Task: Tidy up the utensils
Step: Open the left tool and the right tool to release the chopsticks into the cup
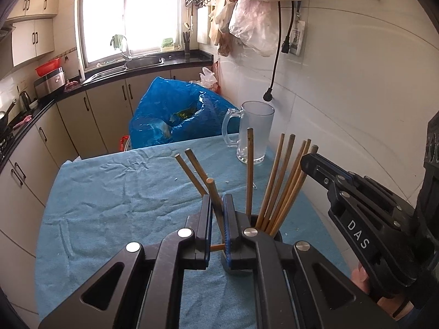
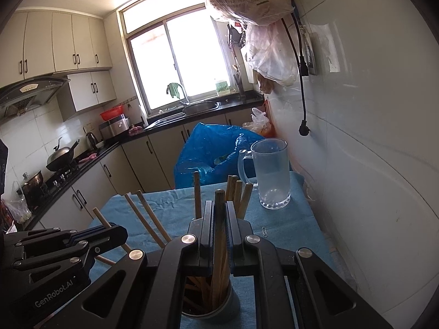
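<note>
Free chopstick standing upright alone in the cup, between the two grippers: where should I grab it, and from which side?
Grip the lone upright chopstick on its bare upper shaft, just under the tip, coming down from above with the jaws either side. It stands nearly vertical in the cup, apart from the fanned bunch, so the top is the clear part; lower down the other sticks crowd it.

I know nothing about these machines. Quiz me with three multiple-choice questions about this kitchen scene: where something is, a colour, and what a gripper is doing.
1. Where is the glass mug?
A. On the table's far end near the wall
B. In the sink
C. On the stove

2. What colour is the tablecloth?
A. Red
B. Blue
C. White

3. The left gripper is:
A. Wide open, empty
B. Closed on a chopstick
C. Holding the mug

Answers: 1 A, it stands on the cloth beside the white wall. 2 B, the cloth is blue. 3 B, its fingers pinch one chopstick.
</note>
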Demonstrator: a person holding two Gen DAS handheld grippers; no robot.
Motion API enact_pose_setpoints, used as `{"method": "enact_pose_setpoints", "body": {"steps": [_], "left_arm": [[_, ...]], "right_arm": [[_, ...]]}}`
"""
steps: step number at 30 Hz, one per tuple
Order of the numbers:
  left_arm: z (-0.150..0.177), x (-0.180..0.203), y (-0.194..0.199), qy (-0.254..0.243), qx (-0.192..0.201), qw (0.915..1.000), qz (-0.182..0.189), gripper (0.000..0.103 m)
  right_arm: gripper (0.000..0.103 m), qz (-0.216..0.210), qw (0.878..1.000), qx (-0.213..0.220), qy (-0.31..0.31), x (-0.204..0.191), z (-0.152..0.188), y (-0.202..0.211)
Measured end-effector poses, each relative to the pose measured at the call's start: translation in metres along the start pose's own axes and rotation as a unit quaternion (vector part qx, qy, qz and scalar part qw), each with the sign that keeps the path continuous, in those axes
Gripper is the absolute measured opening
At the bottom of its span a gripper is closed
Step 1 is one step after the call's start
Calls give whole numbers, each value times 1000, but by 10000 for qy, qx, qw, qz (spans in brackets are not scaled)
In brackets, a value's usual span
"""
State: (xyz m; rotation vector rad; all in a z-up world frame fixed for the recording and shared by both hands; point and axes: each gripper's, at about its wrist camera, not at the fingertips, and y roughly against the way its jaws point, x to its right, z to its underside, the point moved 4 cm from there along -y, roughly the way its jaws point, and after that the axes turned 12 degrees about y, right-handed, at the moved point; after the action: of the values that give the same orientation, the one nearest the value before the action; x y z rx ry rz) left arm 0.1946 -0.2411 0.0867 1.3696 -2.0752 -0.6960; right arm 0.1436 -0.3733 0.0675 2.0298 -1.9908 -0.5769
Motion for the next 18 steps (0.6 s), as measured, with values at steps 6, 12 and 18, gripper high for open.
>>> {"method": "enact_pose_setpoints", "body": {"steps": [6, 12, 18], "left_arm": [[-4, -2, 9, 67, 90, 9999, 32, 8], [-8, -9, 28, 186, 305, 9994, 16, 27], [-9, -17, 51, 302, 479, 9984, -10, 35]], "right_arm": [[9, 6, 10000, -20, 73, -2, -4, 4], [10, 138, 9998, 77, 117, -3, -13, 17], [38, 284, 9993, 115, 197, -10, -18, 32]]}}
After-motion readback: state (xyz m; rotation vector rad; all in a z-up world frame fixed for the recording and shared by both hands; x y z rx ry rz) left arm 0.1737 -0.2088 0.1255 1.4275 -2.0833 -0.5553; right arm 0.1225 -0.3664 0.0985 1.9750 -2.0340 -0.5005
